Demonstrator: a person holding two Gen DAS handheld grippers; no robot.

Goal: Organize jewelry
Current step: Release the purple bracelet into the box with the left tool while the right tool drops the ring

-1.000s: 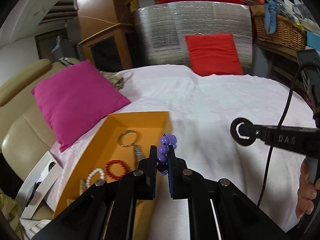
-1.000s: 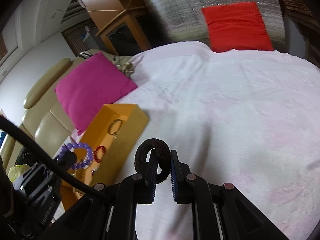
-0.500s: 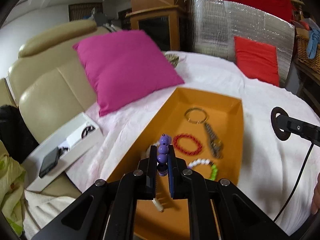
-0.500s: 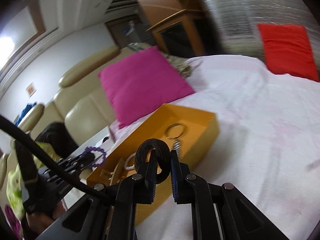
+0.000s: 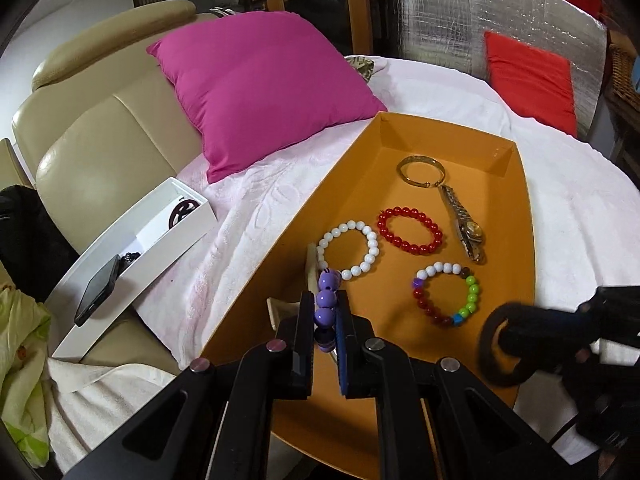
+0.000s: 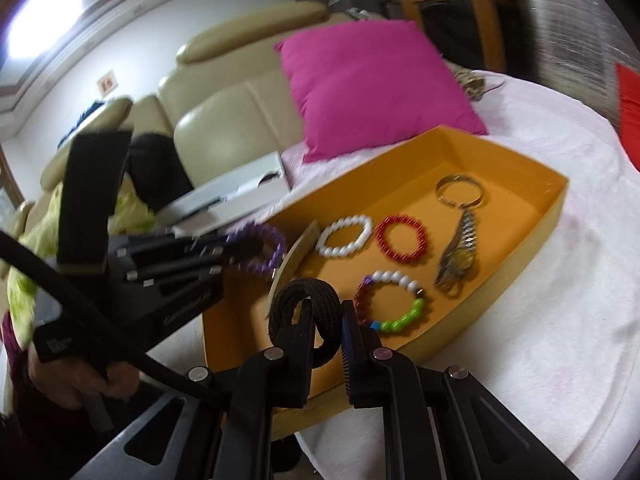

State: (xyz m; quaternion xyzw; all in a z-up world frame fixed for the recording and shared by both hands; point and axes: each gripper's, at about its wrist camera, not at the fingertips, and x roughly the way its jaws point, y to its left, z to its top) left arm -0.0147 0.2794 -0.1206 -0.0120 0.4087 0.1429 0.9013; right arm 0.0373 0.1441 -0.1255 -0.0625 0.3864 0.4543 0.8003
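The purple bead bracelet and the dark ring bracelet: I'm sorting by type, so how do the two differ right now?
The purple bead bracelet is a string of glossy round beads; the dark ring bracelet is one thick, matte, woven-looking band. The purple one sits clamped in the left gripper, the dark one in the right gripper. Both are held over the near end of the orange tray, not yet laid in it.

A white, softly textured cloth (image 5: 592,216) covers the round tabletop. Against its far-left edge leans a square magenta cushion (image 5: 256,88), backed by a cream leather sofa (image 5: 92,136). Further back stand a wooden cabinet with a dark glass door (image 5: 320,4) and a quilted silver foil panel (image 5: 480,12) — a red cushion (image 5: 528,80) propped before it. White walls (image 6: 140,28); bright light upper left.
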